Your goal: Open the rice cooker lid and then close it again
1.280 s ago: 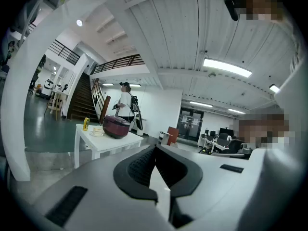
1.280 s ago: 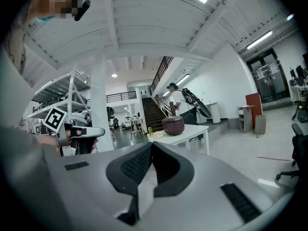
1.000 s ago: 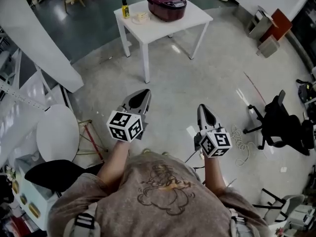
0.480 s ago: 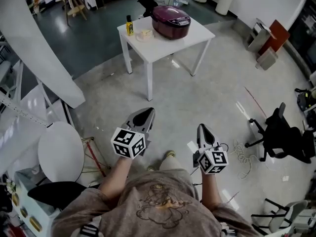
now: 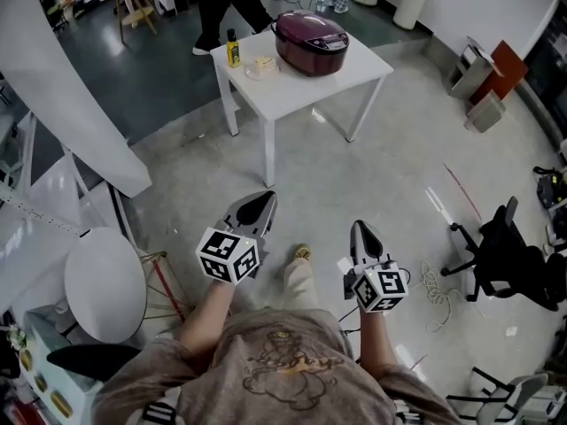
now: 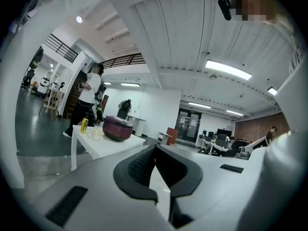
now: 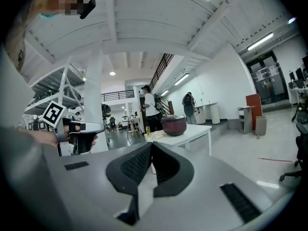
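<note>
Table [image 5: 306, 91] and cooker [image 5: 310, 42] sit lower in the head view than a second ago, and a person's legs [image 5: 226, 3] now show behind them. Left gripper [image 5: 255, 206] has its jaws pressed together, empty. Right gripper [image 5: 361, 234] is likewise closed on nothing. Cooker, lid down, stands on the table beside a yellow bottle [image 5: 233, 50], well apart from both grippers.
</note>
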The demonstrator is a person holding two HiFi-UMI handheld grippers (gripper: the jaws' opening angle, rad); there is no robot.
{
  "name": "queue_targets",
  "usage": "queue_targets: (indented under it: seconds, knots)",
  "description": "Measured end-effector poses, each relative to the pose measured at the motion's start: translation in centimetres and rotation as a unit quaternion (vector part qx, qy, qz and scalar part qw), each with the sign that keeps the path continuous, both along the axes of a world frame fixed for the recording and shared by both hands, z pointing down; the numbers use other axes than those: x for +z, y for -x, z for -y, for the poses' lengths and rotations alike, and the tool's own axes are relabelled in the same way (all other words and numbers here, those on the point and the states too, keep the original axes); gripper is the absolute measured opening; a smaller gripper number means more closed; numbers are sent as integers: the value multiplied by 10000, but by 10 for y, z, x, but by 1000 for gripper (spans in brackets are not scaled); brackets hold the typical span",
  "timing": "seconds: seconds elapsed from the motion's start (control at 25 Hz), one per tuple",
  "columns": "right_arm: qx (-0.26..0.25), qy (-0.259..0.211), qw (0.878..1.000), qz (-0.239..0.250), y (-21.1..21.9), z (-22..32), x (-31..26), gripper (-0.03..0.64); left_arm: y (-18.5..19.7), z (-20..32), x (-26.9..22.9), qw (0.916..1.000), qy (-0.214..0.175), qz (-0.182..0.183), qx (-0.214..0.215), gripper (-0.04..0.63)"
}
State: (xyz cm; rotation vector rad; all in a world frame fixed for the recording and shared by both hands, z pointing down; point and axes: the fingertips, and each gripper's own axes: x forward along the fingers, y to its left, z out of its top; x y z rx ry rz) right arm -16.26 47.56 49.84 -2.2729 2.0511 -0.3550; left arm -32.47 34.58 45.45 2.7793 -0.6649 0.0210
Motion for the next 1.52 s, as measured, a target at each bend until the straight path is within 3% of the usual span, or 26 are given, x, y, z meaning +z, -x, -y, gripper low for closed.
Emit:
queue_targets:
  seconds: [0.92,1.52]
  knots:
    - [-376,75,9992,115,-166,181,-11,2,-164,169,-12,9996,32,94,-271,21]
    - [-705,-10,9974,167,-224,272,-9,2,-210,256,-17,9975,-66,107,-693,21]
